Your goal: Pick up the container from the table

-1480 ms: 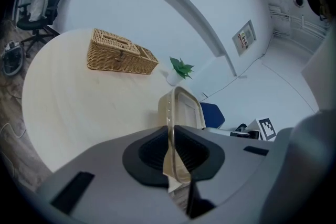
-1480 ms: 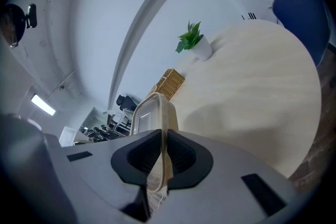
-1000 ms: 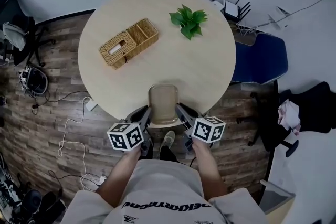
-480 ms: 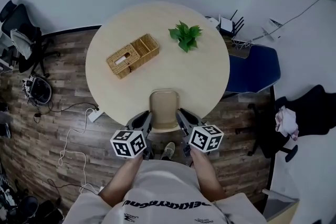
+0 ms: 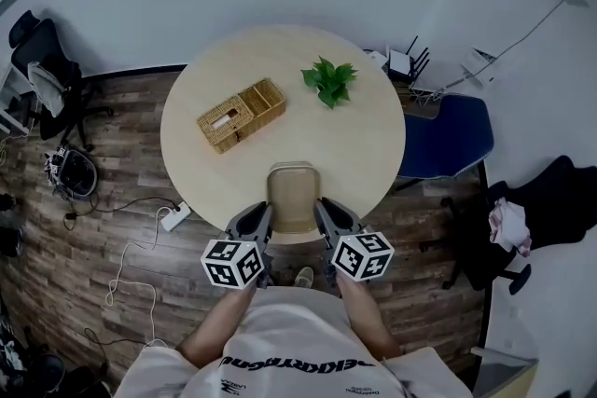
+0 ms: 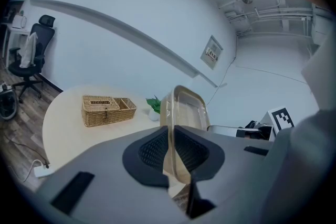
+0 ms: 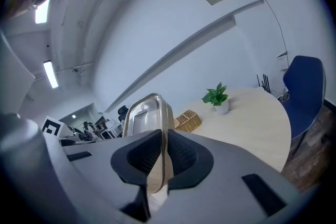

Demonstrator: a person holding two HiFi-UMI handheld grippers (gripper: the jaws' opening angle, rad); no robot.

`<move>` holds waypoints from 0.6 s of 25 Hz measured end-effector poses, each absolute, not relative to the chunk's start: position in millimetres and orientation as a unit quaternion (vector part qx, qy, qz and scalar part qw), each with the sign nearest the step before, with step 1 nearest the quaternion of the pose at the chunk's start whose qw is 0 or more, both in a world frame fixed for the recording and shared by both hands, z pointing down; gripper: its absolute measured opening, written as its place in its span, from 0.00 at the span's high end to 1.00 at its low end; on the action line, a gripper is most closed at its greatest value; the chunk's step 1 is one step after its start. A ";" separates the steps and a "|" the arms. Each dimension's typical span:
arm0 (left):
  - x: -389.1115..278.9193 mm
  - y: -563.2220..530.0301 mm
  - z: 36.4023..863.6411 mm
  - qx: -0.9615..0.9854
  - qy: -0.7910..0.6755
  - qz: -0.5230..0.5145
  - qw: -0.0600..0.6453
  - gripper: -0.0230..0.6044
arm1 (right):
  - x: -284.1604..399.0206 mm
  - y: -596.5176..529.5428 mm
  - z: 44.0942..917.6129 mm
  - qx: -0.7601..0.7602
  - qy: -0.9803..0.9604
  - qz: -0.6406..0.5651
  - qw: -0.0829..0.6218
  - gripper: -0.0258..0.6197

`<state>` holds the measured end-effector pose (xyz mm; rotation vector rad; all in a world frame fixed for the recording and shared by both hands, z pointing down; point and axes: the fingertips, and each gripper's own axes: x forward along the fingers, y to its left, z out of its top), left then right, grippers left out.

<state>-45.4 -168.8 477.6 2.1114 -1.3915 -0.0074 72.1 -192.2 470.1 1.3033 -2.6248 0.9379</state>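
A clear rectangular plastic container [image 5: 292, 193] with a beige tint hangs above the near edge of the round table [image 5: 364, 144], held between both grippers. My left gripper [image 5: 262, 217] is shut on its left rim, and my right gripper [image 5: 322, 212] is shut on its right rim. In the left gripper view the container [image 6: 186, 113] stands edge-on, its rim pinched between the dark pads [image 6: 155, 150]. The right gripper view shows the container [image 7: 147, 115] the same way, its rim clamped by the pads [image 7: 181, 155].
A wicker basket [image 5: 241, 114] with two compartments lies on the table's left half. A small potted green plant [image 5: 328, 80] stands at the far right. A blue chair [image 5: 443, 135] is right of the table. Cables and a power strip [image 5: 173, 217] lie on the wooden floor.
Both grippers have risen together with the container, lifting it off the table's near edge. The head view has pulled back, so the table looks smaller and farther away.
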 end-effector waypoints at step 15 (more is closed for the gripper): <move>-54.7 -168.6 448.0 0.804 -0.552 -0.016 0.221 0.89 | 63.7 -192.0 438.2 0.444 -0.868 0.223 0.019 0.86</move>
